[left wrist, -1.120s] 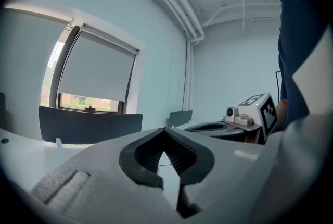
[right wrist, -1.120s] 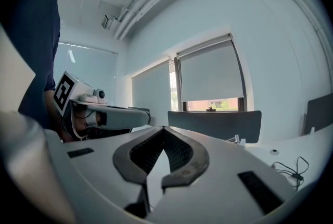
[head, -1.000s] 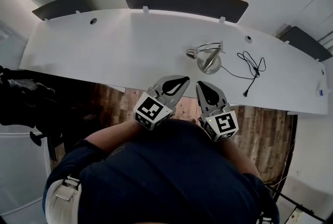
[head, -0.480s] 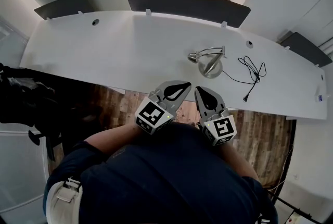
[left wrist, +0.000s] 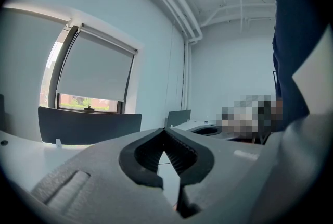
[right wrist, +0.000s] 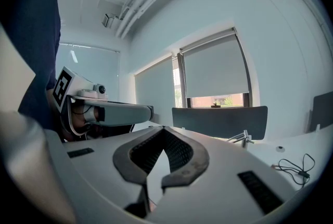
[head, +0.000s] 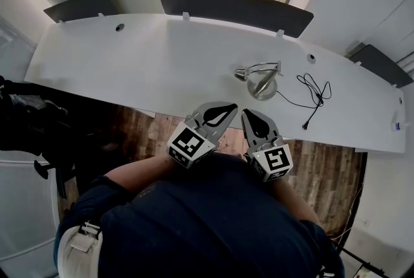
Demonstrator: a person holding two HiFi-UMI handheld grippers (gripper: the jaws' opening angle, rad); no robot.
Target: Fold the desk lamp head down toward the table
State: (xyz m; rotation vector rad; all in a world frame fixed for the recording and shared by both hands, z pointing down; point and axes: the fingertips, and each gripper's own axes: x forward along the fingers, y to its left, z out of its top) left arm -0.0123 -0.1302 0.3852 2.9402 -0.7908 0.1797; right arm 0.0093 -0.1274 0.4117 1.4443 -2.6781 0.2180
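A small chrome desk lamp stands on the long white table, right of the middle, with its arm bent over and its head low on the left of its round base. The lamp's arm peeks over the right gripper's body in the right gripper view. Both grippers are held close to the person's chest, short of the table's near edge. The left gripper is shut with nothing in it, tips meeting. The right gripper is also shut and empty.
A black power cord lies coiled on the table right of the lamp, seen also as the cord in the right gripper view. Dark divider panels line the table's far edge under a window. Wooden floor shows below the near edge.
The head view has drifted slightly, so the table and lamp sit a little lower in the picture. Both grippers stay shut in the same place by the chest.
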